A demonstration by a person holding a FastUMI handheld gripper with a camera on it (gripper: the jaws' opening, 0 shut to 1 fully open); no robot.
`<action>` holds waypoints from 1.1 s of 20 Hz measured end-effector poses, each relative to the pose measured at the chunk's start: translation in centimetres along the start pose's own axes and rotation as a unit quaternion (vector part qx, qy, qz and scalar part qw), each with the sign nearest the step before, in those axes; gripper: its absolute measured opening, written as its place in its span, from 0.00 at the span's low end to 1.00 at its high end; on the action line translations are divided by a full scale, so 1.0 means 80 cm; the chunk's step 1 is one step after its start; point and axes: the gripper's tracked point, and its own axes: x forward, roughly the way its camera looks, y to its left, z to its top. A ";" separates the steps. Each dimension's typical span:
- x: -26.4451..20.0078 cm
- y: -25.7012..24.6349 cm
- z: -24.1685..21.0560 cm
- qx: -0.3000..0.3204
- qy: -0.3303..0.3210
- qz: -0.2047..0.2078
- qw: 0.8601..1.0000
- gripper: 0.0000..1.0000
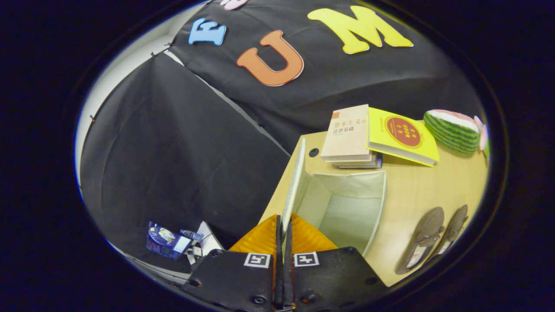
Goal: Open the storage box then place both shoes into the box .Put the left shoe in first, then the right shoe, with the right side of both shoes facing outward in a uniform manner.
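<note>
Presently the gripper [282, 229] is clenched on the storage box's lid [294, 182], both fingers nipping its edge, lid swung upright. Storage box [347, 208] stands open just beyond the fingers. Release only once the lid rests fully back. Both shoes [433, 238] lie right of the box, table [425, 186] clear between; books [368, 134] crowd its far rim.

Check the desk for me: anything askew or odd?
The yellow book lies tilted, propped on the book stack instead of flat. The storage box is open, its lid pinched in the gripper. Both shoes lie side by side.
</note>
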 end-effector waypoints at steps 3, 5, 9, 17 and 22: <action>0.010 0.018 0.007 0.009 -0.008 -0.012 1.000 0.07; 0.021 0.037 0.010 0.030 -0.013 -0.006 0.999 0.07; 0.044 0.078 0.006 0.041 -0.015 0.018 0.999 0.12; 0.077 0.060 -0.013 -0.045 -0.036 -0.089 0.994 0.76; 0.072 0.036 -0.015 -0.065 -0.048 -0.125 0.989 1.00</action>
